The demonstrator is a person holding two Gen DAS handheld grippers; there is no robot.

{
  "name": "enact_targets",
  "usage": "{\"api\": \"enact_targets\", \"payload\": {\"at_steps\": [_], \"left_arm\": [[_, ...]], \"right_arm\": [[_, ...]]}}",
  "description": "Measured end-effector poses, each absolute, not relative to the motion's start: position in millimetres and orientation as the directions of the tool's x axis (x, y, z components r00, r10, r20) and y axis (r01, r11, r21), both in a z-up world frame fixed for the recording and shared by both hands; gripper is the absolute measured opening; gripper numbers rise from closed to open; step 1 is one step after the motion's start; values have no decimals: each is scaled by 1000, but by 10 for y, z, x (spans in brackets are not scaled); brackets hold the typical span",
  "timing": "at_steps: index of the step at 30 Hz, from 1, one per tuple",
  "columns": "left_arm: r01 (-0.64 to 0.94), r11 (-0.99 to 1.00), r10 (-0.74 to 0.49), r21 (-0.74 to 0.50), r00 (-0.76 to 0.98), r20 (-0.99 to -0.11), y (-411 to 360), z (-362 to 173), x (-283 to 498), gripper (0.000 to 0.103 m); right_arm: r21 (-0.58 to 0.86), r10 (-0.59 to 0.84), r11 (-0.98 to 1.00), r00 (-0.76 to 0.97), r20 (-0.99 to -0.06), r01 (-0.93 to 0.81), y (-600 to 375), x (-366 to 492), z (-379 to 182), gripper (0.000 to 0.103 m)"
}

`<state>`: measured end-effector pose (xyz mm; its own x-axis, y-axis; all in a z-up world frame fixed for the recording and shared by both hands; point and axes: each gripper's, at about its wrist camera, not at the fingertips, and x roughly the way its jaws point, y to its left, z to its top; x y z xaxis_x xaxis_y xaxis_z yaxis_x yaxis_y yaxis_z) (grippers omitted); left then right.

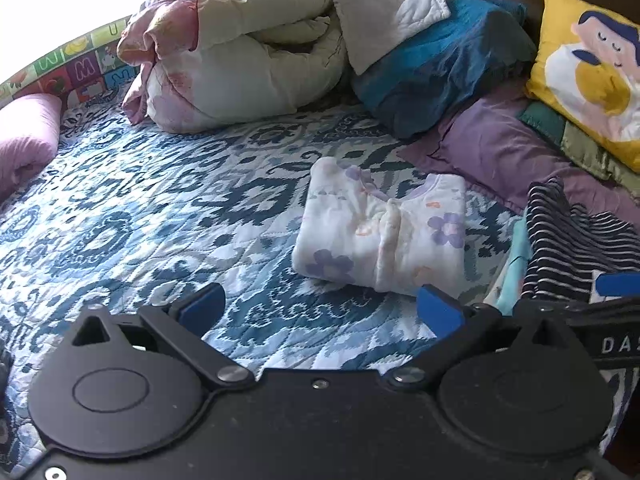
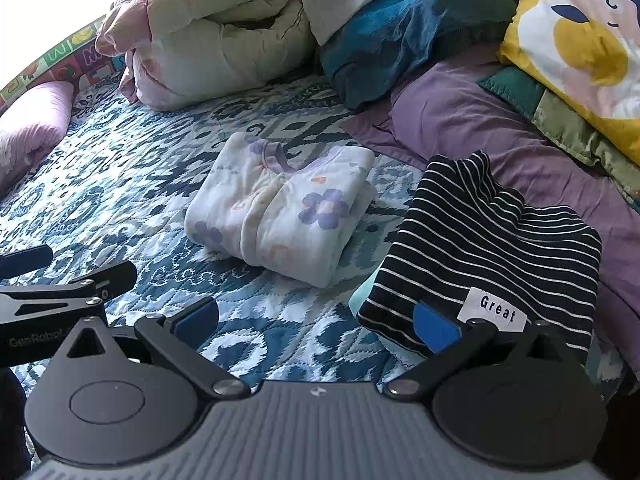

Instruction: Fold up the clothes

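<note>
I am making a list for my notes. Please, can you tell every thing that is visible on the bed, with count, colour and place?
floral garment: 1, white with purple flowers, folded, bed centre
striped garment: 1, black-white, "Great" label, right of it
quilt: 1, blue-white pattern, covers bed
comforter: 1, cream-pink, bundled at back
teal blanket: 1, back centre
purple pillow: 1, right
yellow cushion: 1, far right
pink roll: 1, left edge
left claw: open, empty
right claw: open, empty

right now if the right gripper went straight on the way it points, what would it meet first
Probably the bare blue patterned quilt between its open jaws, then the folded floral garment a little farther on. The striped top sits off to its right side. Depth is hard to judge here.
</note>
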<state>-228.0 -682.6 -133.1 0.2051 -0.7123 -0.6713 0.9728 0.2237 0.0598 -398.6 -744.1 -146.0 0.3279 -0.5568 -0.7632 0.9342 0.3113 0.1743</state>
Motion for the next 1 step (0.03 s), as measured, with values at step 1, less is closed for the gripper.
{"api": "enact_targets", "payload": {"at_steps": [1], "left_arm": [[973,223,-717,58,204,-667,-6818,-1318,-2287,103]], "right_arm": [[176,-557,313,330,-762,933,-7434,-3991,-1453,103]]}}
